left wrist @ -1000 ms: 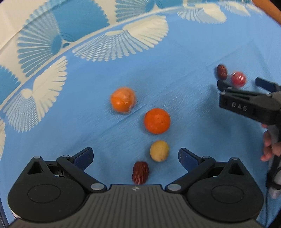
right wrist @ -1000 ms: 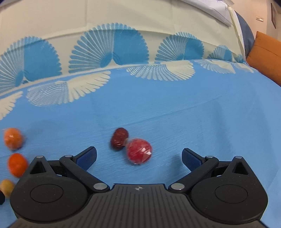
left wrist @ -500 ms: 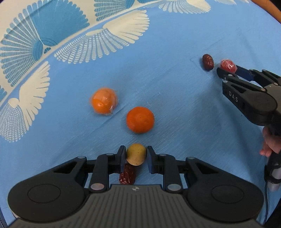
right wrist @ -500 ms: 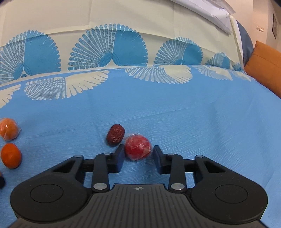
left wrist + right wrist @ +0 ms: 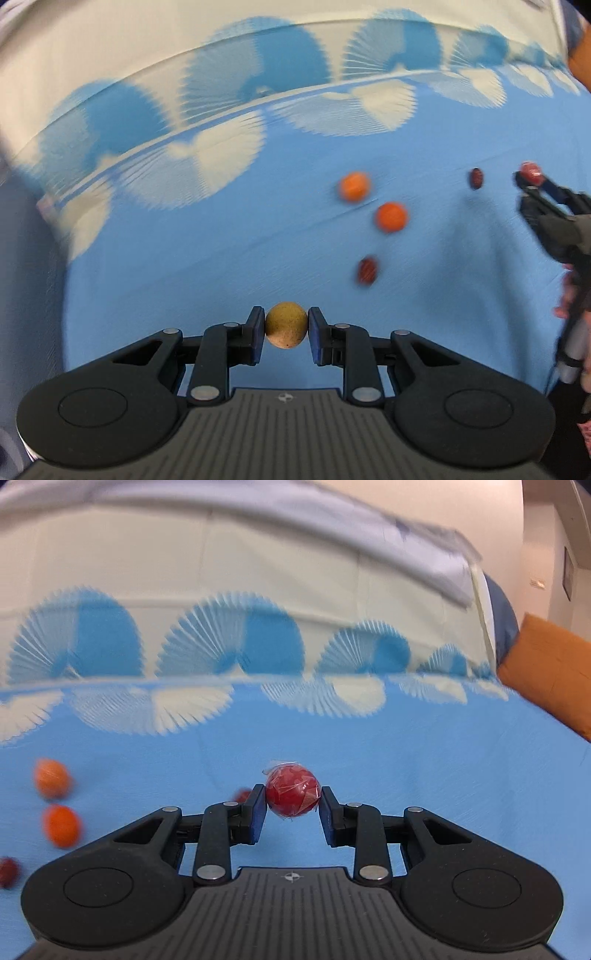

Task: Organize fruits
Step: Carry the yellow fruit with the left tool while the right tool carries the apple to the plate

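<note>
On blue cloth [image 5: 221,258], left wrist view: left gripper [image 5: 286,325] clamped on tan round fruit [image 5: 286,324], pads pressing both sides, fruit lifted off cloth. Two orange fruits [image 5: 354,186] beyond, dark red date [image 5: 367,270] nearer. Second date [image 5: 475,178] farther right, near right gripper [image 5: 530,176].

Right wrist view: right gripper [image 5: 293,794] holding wrapped red fruit [image 5: 292,791] between pads. Orange fruits [image 5: 51,778] at left on cloth [image 5: 406,768]. No container in sight. Orange cushion [image 5: 550,672] at right edge.

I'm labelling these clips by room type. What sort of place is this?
Probably a bedroom or living room: the fruit lies on a blue fan-patterned cloth spread over a soft surface like a bed or sofa, an orange cushion leans at its edge, and a picture hangs on the wall.
</note>
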`<control>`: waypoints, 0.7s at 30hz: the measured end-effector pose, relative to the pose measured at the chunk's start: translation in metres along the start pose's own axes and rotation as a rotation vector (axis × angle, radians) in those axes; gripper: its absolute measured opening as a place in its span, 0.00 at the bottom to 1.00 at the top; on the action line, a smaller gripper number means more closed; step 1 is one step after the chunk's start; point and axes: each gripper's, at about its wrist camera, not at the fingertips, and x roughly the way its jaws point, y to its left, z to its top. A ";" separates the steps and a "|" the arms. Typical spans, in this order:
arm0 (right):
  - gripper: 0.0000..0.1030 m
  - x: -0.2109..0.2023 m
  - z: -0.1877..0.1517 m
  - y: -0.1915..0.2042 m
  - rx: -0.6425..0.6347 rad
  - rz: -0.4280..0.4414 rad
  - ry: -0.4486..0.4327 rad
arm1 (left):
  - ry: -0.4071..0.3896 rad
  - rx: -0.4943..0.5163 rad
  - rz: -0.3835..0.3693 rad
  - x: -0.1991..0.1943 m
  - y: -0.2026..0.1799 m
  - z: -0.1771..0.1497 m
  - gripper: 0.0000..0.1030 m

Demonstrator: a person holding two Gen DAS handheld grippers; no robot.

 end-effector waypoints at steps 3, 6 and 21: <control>0.31 -0.058 0.007 0.006 -0.023 0.097 -0.039 | 0.012 -0.053 0.042 -0.027 0.027 -0.032 0.27; 0.31 -0.118 0.009 0.014 -0.057 0.225 -0.054 | 0.034 -0.116 0.060 -0.052 0.054 -0.066 0.27; 0.31 -0.319 0.004 0.086 -0.161 0.732 0.074 | -0.012 -0.332 0.094 -0.146 0.113 -0.217 0.27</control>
